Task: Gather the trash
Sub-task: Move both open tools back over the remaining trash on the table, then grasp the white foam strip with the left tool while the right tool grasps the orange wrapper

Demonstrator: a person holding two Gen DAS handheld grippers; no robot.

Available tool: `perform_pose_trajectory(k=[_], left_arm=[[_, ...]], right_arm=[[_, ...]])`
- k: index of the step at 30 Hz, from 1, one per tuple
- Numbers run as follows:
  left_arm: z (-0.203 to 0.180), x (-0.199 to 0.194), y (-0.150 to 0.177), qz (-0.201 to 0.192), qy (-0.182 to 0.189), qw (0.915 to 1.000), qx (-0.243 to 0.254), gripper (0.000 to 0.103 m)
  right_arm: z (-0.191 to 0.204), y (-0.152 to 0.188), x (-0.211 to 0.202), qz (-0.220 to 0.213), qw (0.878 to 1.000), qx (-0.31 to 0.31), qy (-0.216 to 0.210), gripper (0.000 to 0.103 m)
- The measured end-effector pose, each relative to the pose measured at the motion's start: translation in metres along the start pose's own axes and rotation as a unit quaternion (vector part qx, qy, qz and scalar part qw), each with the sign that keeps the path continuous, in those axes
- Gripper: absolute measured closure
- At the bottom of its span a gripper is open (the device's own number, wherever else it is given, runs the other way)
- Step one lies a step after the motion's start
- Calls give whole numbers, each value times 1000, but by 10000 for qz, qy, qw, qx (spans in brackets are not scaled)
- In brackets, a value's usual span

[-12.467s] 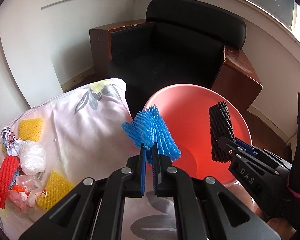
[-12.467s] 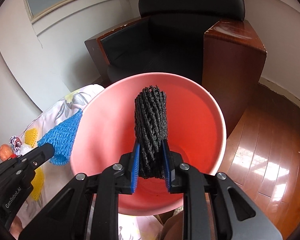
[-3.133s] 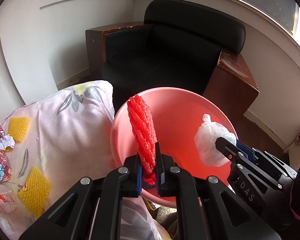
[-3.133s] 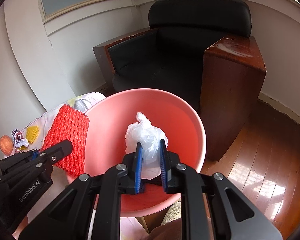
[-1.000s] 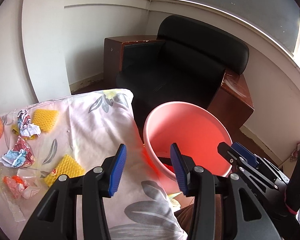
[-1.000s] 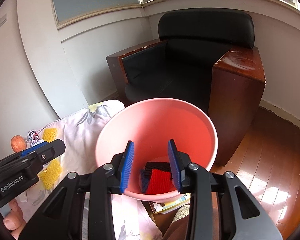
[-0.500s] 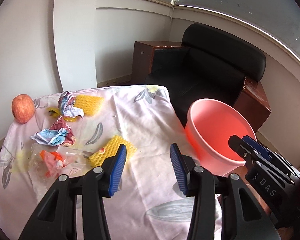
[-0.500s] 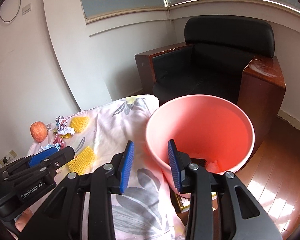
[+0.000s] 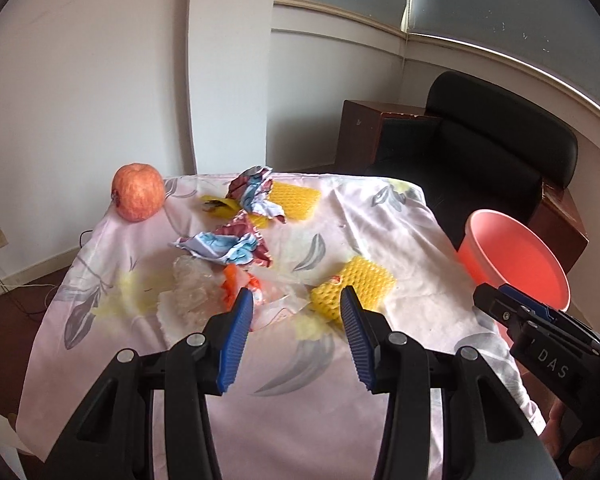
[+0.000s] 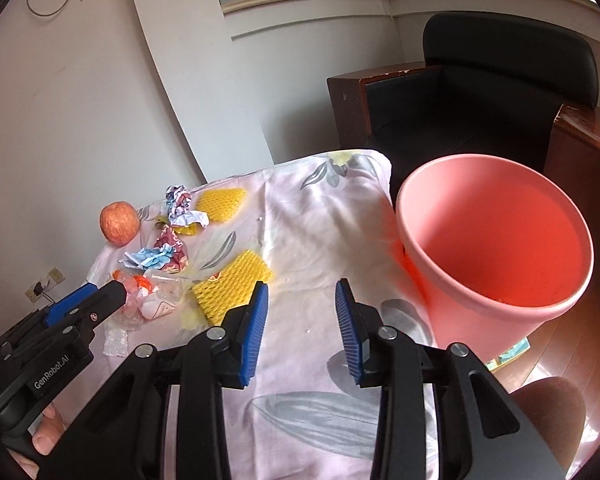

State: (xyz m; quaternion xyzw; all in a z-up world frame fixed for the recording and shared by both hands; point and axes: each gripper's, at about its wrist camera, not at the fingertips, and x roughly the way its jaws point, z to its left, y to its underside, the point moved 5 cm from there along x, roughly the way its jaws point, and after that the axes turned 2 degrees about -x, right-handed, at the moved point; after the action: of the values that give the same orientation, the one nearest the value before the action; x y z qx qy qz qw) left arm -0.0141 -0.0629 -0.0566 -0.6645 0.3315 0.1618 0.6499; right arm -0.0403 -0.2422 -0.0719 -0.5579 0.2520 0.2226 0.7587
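**Both grippers back over the table**

Both grippers have swung from the pink bin back to the litter, jaws apart and empty. The left gripper should take the nearest yellow foam net squarely (it squashes easily). Only the right gripper view shows the bin's inside wall.

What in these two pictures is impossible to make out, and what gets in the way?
- Bottom of the pink bucket: its own near wall hides it in the right wrist view, so its contents stay unseen; the left wrist view shows only bare inner wall.
- Clear plastic wrapper: partly behind the left gripper in the left wrist view; its print is too small to read.
- Under the flowered cloth: covered in both views.
- The person: only fingertips show, cut off by picture edges.
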Motion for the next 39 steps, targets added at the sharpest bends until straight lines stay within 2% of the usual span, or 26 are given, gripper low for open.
perform_pose_trajectory(k=[5,11,18,25,30,31,32,35,39], left_arm=[[26,6,10,173,-180,9994,-224,58],[56,16,24,358,-625,9969,-309,58],[82,25,33,585,-741,9936,-614,58],[97,43,40,1068,-308,9867,-1185,58],[92,47,43,1035,-363,9889,-998,58],[92,46,43,1008,-376,9896,-959,60],[92,44,43,973,-352,9903,-926,69],[93,37,42,847,-414,9921,-822,85],[99,26,41,753,-354,9929,-852,87]], right_arm=[[15,10,11,230,9995,-48,-197,68],[27,19,21,406,9986,-130,-327,68],[34,24,28,557,9974,-236,-389,68],[43,26,36,655,9965,-286,-434,68],[48,29,41,725,9958,-339,-435,68],[49,29,41,726,9958,-347,-432,68],[50,29,41,728,9958,-361,-428,68],[53,29,41,737,9956,-376,-451,68],[63,27,42,735,9945,-468,-582,68]])
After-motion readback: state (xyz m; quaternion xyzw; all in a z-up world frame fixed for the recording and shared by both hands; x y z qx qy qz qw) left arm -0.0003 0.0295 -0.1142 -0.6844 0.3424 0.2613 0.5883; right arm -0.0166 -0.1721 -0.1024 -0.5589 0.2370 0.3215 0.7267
